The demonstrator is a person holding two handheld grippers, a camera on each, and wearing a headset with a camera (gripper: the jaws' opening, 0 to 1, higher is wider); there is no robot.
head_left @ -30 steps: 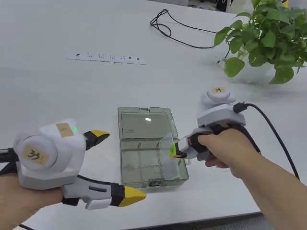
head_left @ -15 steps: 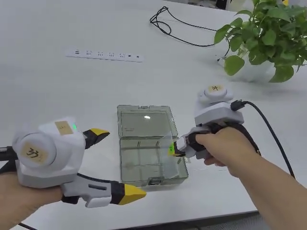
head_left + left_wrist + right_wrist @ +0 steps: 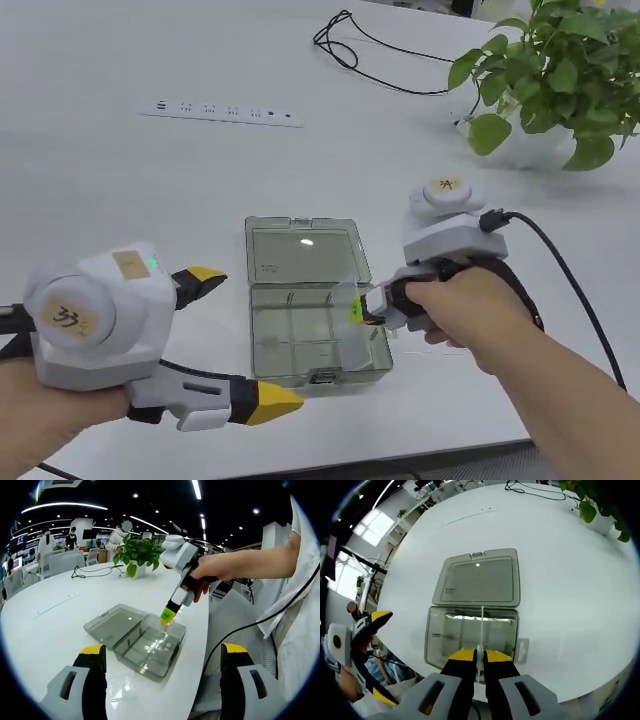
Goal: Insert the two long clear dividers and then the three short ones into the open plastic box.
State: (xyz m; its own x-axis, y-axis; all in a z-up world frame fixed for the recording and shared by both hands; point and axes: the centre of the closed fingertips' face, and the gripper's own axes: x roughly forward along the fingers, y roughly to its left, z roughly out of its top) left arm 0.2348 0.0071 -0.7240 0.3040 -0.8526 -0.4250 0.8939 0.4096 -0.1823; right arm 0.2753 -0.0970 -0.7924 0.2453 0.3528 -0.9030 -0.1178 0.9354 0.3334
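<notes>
The open smoky-clear plastic box [image 3: 268, 345] lies on the white table, its lid [image 3: 305, 255] folded flat behind the base. Thin clear partitions stand inside the base. My right gripper [image 3: 362, 310] hovers over the box's right side, shut on a clear divider [image 3: 481, 622] that I see edge-on, pointing down into the base [image 3: 440, 630]. In the left gripper view the right gripper [image 3: 166, 615] has its tips just above the box [image 3: 125, 630]. My left gripper [image 3: 238, 338] is open and holds nothing, low at the box's left.
A small clear piece [image 3: 522, 650] lies on the table against the box's right side. A white power strip [image 3: 220, 115], a black cable [image 3: 380, 60] and a potted plant [image 3: 550, 70] are at the back. The table's front edge [image 3: 430, 445] is close.
The right gripper with the divider has edged slightly left and lower over the box. The left gripper has hardly moved.
</notes>
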